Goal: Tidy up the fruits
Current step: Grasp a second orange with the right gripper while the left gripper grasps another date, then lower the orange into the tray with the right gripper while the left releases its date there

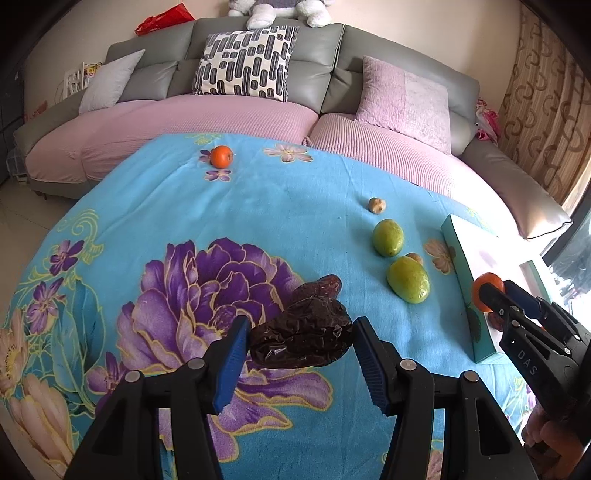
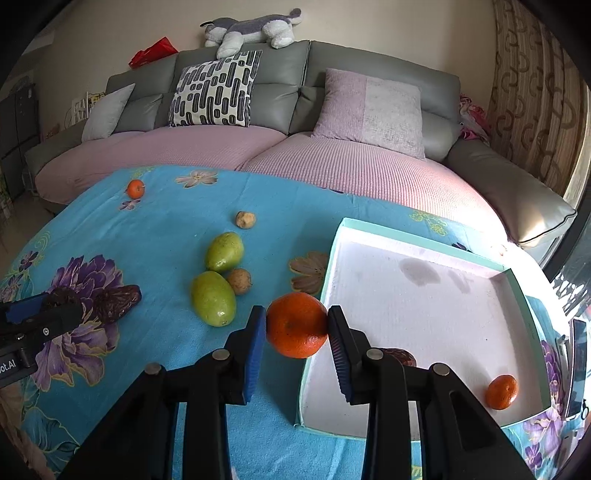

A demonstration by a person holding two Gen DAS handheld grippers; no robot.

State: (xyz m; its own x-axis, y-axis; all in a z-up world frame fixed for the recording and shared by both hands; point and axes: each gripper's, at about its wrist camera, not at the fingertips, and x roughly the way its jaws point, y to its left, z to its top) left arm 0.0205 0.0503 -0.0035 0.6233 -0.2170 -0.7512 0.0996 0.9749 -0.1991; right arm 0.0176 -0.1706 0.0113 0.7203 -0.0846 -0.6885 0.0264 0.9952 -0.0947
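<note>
date in tray (image 2: 400, 356) half hidden behind right gripper (image 2: 296, 325)

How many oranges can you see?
3: one held in the right gripper, one inside the box, one far off on the blue cloth. The gripper may hide more.

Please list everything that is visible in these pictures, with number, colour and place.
Oranges: 3, orange; one far on cloth, one in right tongs, one in box.
Green fruits: 2, green, mid cloth.
Small brown fruits: 2, tan, near green ones.
Dates: dark brown; two at left tongs, one partly hidden in box.
Box: 1, teal rim, white inside, right.
Cloth: 1, blue floral.
Sofa: 1, grey.
Plush toy: 1, atop sofa.
Left tongs: around date.
Right tongs: gripping orange.
</note>
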